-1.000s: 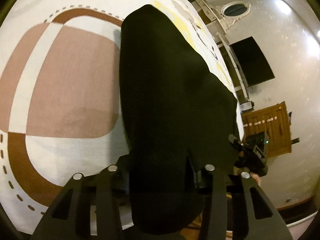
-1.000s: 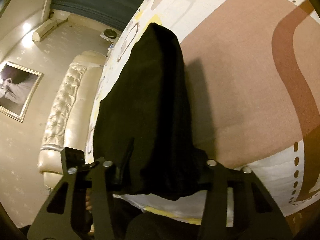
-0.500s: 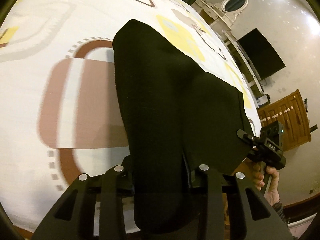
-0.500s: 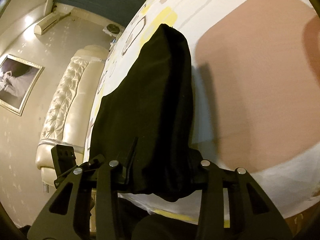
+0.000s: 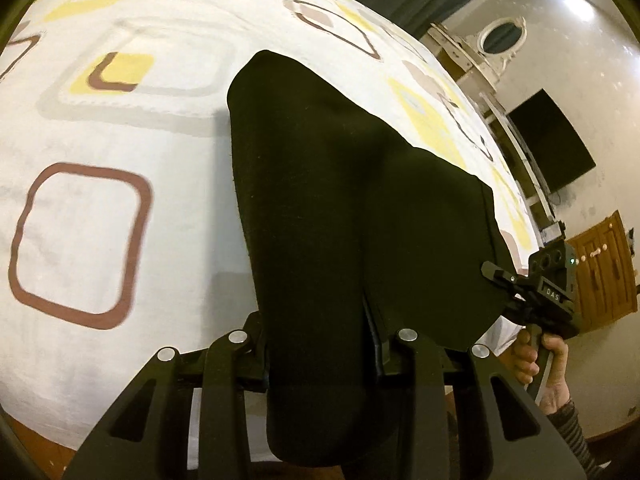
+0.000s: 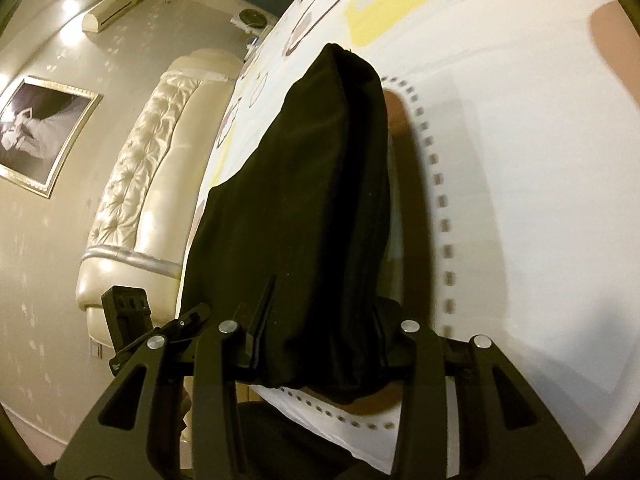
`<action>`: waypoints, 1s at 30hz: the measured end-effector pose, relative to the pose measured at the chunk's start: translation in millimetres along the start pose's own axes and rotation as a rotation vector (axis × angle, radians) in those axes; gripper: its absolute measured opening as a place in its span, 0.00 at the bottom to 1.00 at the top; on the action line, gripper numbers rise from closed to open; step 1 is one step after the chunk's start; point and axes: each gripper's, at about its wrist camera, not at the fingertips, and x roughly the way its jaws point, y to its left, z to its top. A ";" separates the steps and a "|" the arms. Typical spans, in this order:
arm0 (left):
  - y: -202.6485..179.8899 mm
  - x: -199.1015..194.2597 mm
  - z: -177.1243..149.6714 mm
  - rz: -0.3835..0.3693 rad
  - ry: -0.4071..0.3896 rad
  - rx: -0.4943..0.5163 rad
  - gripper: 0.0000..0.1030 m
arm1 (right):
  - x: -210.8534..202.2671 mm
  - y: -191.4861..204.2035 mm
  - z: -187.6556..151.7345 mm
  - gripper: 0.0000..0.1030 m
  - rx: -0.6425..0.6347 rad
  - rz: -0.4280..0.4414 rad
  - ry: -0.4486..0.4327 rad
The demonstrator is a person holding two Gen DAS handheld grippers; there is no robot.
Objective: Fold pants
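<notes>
Black pants (image 5: 340, 208) hang lifted between both grippers above the patterned bedsheet (image 5: 100, 140). My left gripper (image 5: 320, 356) is shut on one end of the cloth, which drapes over its fingers and hides the tips. My right gripper (image 6: 320, 352) is shut on the other end of the pants (image 6: 312, 208) in the same way. The right gripper also shows in the left wrist view (image 5: 536, 300), clamped on the pants' right corner, with a hand below it. The left gripper shows in the right wrist view (image 6: 132, 332).
The white bedsheet (image 6: 520, 180) has brown and yellow squares. A padded cream headboard (image 6: 132, 200) and a framed picture (image 6: 40, 132) are left in the right wrist view. A black TV (image 5: 552, 140), a dresser with mirror (image 5: 496, 40) and a wooden door (image 5: 600, 268) are beyond the bed.
Both grippers have carried the pants forward across the bed; the sheet's pattern has slid under them, and more of the far bed and room shows now. Both grips are unchanged.
</notes>
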 end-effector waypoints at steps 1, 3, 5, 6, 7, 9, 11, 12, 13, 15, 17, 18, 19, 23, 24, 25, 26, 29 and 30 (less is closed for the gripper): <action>1.8 -0.6 -1.5 -0.007 -0.001 -0.004 0.34 | 3.2 1.1 -0.5 0.37 -0.002 -0.002 0.002; 3.8 1.0 -4.9 -0.020 -0.006 -0.005 0.34 | 6.0 -2.6 -1.7 0.37 0.004 0.000 0.000; 3.3 2.3 -6.7 -0.017 -0.013 0.006 0.35 | 5.0 -6.5 -3.7 0.37 0.010 0.014 -0.003; 3.6 2.6 -7.0 -0.018 -0.014 0.014 0.35 | 5.2 -7.5 -4.6 0.37 0.011 0.017 -0.004; 3.9 2.7 -7.2 -0.023 -0.015 0.016 0.35 | 5.4 -7.9 -5.1 0.37 0.010 0.021 -0.006; 5.9 2.4 -7.1 -0.033 -0.016 0.012 0.35 | 5.9 -8.3 -5.7 0.37 0.010 0.025 -0.009; 5.6 2.9 -7.5 -0.035 -0.020 0.014 0.36 | 6.0 -8.8 -7.0 0.37 0.009 0.029 -0.012; 1.7 4.8 -4.5 -0.035 -0.021 0.017 0.36 | 5.7 -9.2 -7.3 0.37 0.008 0.031 -0.013; 1.0 5.1 -4.4 -0.035 -0.022 0.020 0.36 | 6.8 -7.8 -7.2 0.37 0.007 0.032 -0.016; 3.2 4.2 -4.6 -0.037 -0.023 0.020 0.36 | 5.8 -9.5 -7.2 0.37 0.007 0.035 -0.019; 2.8 4.9 -4.6 -0.037 -0.023 0.021 0.36 | 5.1 -9.8 -7.2 0.37 0.006 0.037 -0.022; 2.3 5.2 -4.5 -0.036 -0.024 0.022 0.36 | 5.1 -9.7 -7.4 0.37 0.005 0.039 -0.023; 2.3 5.3 -4.4 -0.036 -0.024 0.022 0.36 | 5.2 -9.5 -7.6 0.37 0.004 0.041 -0.024; 4.2 5.5 -5.2 -0.037 -0.024 0.021 0.36 | 4.9 -10.2 -8.1 0.38 0.004 0.047 -0.028; 3.6 5.7 -4.9 -0.036 -0.023 0.024 0.37 | 4.6 -10.1 -8.0 0.40 0.005 0.051 -0.029; 5.7 4.5 -6.0 -0.036 -0.022 0.029 0.37 | 3.7 -11.0 -7.8 0.43 0.007 0.054 -0.031; 4.2 4.0 -5.6 -0.037 -0.020 0.042 0.40 | 2.6 -10.8 -7.5 0.45 0.011 0.064 -0.033; 4.4 -2.8 -5.7 -0.049 -0.029 0.067 0.49 | -1.0 -10.0 -5.5 0.50 0.011 0.084 -0.029; 6.2 -7.9 -4.9 -0.068 -0.033 0.065 0.54 | -4.1 -11.2 -4.3 0.55 0.014 0.091 -0.037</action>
